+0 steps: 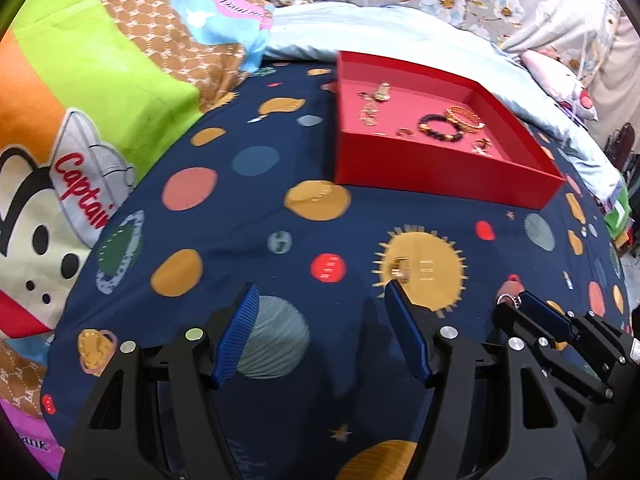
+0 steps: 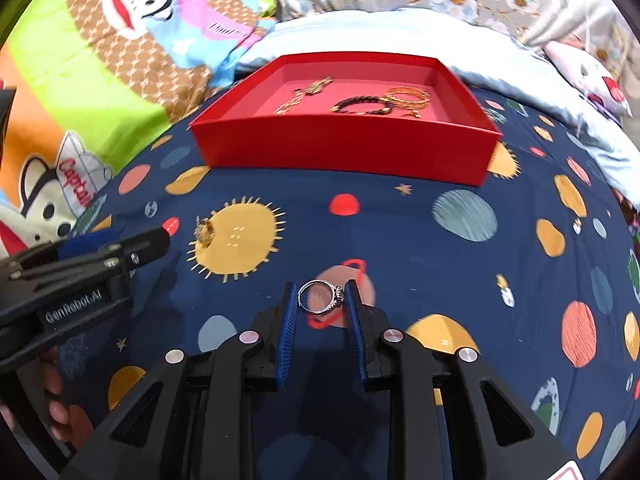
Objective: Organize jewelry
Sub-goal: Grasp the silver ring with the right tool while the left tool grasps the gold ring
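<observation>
A red tray lies on the navy planet-print sheet and holds gold bangles, a dark bead bracelet and a gold chain piece. A gold ring lies on the yellow sun print, just past my left gripper's right fingertip. My left gripper is open and empty; it also shows in the right wrist view. My right gripper is shut on a silver ring, held just above the sheet.
A bright cartoon monkey blanket covers the left side. A pale blue quilt and floral fabric lie behind the tray. A pink pillow is at the far right.
</observation>
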`<state>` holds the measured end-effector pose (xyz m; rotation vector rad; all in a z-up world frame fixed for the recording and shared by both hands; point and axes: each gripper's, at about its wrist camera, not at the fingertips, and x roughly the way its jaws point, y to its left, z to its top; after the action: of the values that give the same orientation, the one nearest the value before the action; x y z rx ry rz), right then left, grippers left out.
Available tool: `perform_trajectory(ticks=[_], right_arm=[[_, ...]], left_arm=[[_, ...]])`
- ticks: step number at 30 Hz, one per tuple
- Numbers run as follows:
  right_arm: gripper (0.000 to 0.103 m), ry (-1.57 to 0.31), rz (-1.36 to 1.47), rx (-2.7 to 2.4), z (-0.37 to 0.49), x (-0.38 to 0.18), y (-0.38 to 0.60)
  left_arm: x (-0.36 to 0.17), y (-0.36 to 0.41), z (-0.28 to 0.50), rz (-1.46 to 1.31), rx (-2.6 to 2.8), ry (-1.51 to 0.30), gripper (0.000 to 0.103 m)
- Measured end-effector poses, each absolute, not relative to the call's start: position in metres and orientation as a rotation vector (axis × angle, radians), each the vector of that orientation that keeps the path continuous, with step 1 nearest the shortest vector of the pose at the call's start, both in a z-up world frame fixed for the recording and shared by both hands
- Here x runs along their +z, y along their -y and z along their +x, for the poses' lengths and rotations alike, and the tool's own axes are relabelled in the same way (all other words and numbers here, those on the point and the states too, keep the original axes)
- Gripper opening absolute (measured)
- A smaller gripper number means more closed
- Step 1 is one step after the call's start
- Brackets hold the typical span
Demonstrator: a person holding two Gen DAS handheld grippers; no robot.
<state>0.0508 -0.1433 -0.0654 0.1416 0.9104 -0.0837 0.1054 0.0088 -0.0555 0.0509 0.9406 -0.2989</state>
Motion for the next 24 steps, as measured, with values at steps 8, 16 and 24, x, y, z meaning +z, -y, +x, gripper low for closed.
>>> perform_trajectory(ticks=[8,16,24], right_arm=[[0.023,-0.887,0.199,-0.117,0.038,-0.055,0.164],[0.023,-0.883,0.221,-0.117,0.039,-0.056,0.168],[0.023,-0.879,0.226,-0.114,0.038,-0.055,0.168]], left_arm=[[-0.063,0.023,0.112,0.066,-0.351,-0.935,0.061],[-0.068,0.028,0.116,0.058,-0.358,-0.941,0.037],[-0.066,0.026,0.116,0.053,-0.388,-0.944,0.008]])
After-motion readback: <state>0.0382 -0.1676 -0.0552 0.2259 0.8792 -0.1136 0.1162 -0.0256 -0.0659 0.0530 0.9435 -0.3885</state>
